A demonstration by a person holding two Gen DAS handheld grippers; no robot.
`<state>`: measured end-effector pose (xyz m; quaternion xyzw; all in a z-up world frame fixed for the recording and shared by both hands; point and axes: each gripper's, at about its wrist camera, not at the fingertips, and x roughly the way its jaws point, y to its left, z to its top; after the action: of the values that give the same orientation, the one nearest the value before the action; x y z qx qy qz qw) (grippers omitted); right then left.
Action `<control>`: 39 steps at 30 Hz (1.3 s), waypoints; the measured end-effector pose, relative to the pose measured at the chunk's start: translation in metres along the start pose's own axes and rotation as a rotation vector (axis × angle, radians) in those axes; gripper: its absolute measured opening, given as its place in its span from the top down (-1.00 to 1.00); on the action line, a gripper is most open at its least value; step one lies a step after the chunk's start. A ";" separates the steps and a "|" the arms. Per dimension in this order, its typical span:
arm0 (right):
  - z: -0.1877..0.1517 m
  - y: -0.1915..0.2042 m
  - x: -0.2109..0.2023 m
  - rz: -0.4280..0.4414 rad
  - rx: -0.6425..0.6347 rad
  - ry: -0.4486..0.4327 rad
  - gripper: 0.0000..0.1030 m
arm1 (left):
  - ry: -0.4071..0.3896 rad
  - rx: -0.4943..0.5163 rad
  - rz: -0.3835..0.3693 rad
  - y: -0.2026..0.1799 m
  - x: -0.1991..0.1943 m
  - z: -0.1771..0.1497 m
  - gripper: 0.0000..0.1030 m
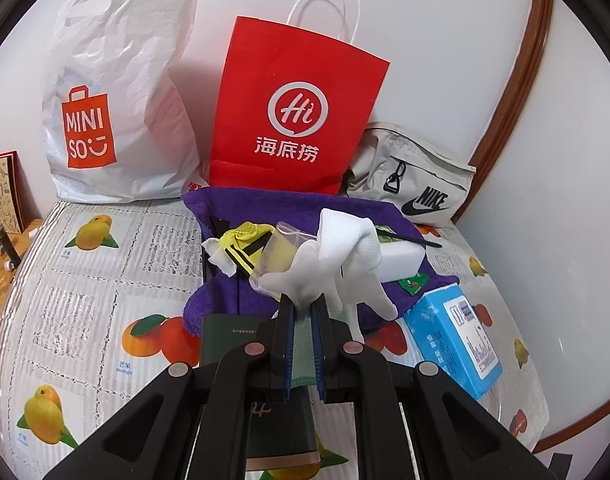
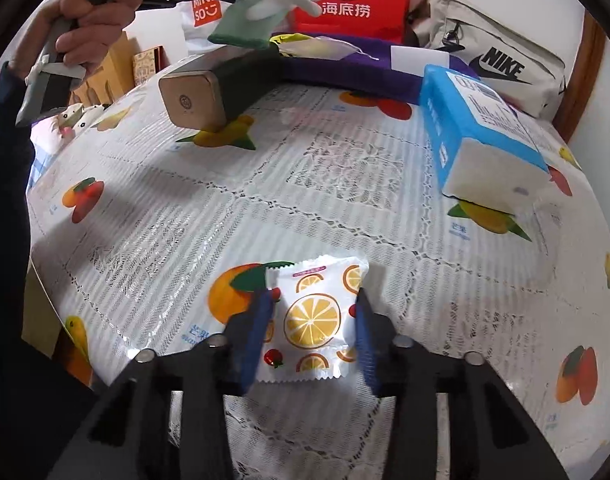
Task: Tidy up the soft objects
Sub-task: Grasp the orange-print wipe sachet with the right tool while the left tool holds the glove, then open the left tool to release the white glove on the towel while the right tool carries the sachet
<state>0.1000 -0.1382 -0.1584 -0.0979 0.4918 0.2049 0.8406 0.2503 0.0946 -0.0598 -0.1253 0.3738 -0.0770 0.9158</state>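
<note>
Left wrist: limp white glove (image 1: 337,264), fingers dangling.

Left gripper (image 1: 303,312), raised above the table, jaws nearly closed and pinching cloth. Right gripper (image 2: 313,320), low over the table, jaws spread wide. The left hand (image 2: 89,20) grips its handle.

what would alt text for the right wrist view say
The right gripper hangs open over a small white citrus-print packet on the fruit-patterned tablecloth. Beyond it lie a blue tissue pack and a dark green box.
</note>
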 end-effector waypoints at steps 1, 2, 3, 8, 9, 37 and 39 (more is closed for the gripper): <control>0.001 -0.001 -0.001 0.009 0.004 -0.001 0.46 | -0.001 -0.002 -0.001 0.000 0.001 0.002 0.83; 0.001 -0.002 -0.001 0.018 0.011 -0.003 0.47 | -0.003 -0.004 -0.001 -0.001 0.002 0.003 0.83; 0.002 -0.002 -0.002 0.026 0.013 -0.005 0.51 | -0.004 -0.003 0.001 -0.002 0.003 0.004 0.83; 0.013 -0.015 -0.010 0.058 0.013 -0.059 0.84 | -0.002 -0.002 0.021 -0.007 0.016 0.016 0.83; 0.016 -0.019 -0.010 0.068 0.021 -0.064 0.86 | -0.002 -0.002 0.024 -0.007 0.018 0.018 0.83; 0.109 -0.132 -0.038 -0.005 0.092 -0.344 0.89 | 0.116 -0.014 0.163 -0.008 0.114 0.050 0.68; 0.117 -0.134 -0.038 -0.006 0.086 -0.355 0.89 | 0.116 -0.020 0.177 -0.006 0.115 0.051 0.53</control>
<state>0.2348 -0.2250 -0.0719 -0.0257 0.3437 0.1952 0.9182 0.3676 0.0704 -0.0993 -0.0963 0.4367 0.0011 0.8944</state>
